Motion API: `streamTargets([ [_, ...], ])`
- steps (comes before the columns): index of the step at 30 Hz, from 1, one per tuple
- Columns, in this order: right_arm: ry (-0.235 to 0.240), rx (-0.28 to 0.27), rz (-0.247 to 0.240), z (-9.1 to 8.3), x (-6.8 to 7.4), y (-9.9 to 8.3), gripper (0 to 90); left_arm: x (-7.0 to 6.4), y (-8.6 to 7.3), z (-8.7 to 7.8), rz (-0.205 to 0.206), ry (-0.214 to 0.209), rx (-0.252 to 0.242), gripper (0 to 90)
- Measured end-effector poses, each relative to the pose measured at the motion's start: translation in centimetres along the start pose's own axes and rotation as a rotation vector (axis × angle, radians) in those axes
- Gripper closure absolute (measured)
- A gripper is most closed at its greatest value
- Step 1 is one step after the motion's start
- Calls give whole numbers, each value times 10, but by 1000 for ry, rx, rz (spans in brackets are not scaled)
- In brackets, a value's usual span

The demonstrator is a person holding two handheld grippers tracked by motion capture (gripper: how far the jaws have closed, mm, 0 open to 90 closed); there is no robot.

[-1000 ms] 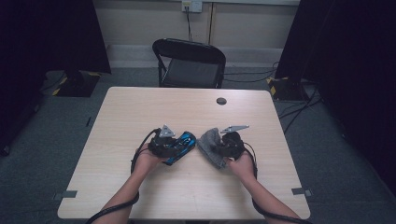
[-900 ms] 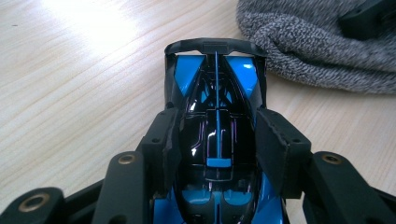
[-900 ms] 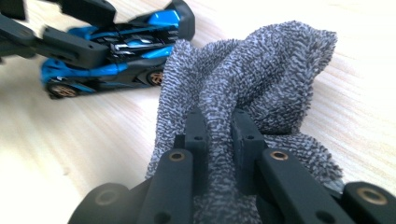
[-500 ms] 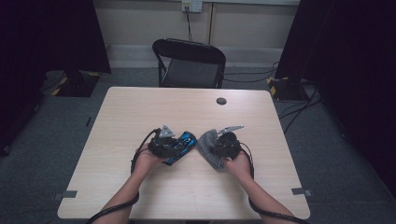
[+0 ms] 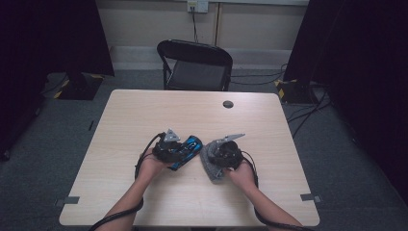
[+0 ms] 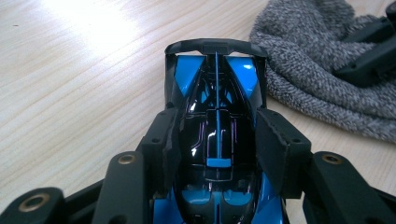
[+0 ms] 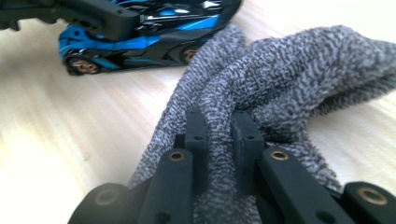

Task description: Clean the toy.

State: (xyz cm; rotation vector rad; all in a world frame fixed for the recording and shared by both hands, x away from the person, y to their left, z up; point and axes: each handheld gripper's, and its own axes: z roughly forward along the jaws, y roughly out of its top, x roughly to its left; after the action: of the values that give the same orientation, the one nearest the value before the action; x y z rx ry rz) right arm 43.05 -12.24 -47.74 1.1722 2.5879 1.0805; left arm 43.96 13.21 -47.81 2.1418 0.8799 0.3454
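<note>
- Toy car (image 6: 217,135), blue and black, is being clamped across its cabin by the left gripper (image 6: 217,151), one pad pressing against each flank; the car's tail wing is pointing straight ahead of the jaws.
- In the high view, the car (image 5: 186,150) is being held low over the wooden table (image 5: 144,120), sticking out just beyond the left gripper (image 5: 169,149) toward the right gripper (image 5: 226,154).
- From the right gripper view, the car (image 7: 149,35) is being seen side-on, ahead and to the left of that tool's jaws, with its gold-hubbed wheels down on the tabletop and the left gripper's dark jaw lying across its upper body.
- Grey knitted cloth (image 7: 280,84) is being pinched by the right gripper (image 7: 219,140): a raised fold is being squeezed in the narrow gap between the two pads, and the rest of the cloth is spreading ahead and to the right of the jaws on the table.
- Ahead and to the right of the left gripper's jaws, the cloth (image 6: 317,70) is lying just beside the car's rear end, with the right gripper's black jaws resting in it at the frame's far right.
- In the high view, the cloth (image 5: 210,163) is being partly covered by the right gripper and the hand (image 5: 240,173) holding it.
</note>
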Motion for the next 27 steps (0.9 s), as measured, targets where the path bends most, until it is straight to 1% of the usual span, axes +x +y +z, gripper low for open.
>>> streamTargets([
  [4, 19, 5, -14, 1, 7, -1, 799, 0, 0, 0, 6, 3, 3, 507],
  [6, 24, 5, -20, 1, 9, -1, 799, 0, 0, 0, 0, 1, 1, 508],
  [7, 39, 6, -29, 2, 13, -1, 799, 0, 0, 0, 0, 0, 2, 508],
  [10, 58, 8, -34, 4, 19, -2, 799, 0, 0, 0, 0, 1, 1, 507],
  [12, 59, 8, -41, 5, 21, -2, 799, 0, 0, 0, 1, 1, 2, 508],
  [13, 75, 10, -46, 6, 24, -2, 798, 0, 0, 0, 0, 1, 1, 507],
  [14, 75, 9, -47, 6, 25, -2, 798, 0, 0, 0, 0, 1, 2, 508],
  [19, 99, 14, -50, 9, 30, -1, 797, 0, 1, 0, 3, 3, 4, 508],
  [27, 120, 25, -64, 13, 38, 2, 796, 0, 1, 0, 2, 3, 3, 508],
])
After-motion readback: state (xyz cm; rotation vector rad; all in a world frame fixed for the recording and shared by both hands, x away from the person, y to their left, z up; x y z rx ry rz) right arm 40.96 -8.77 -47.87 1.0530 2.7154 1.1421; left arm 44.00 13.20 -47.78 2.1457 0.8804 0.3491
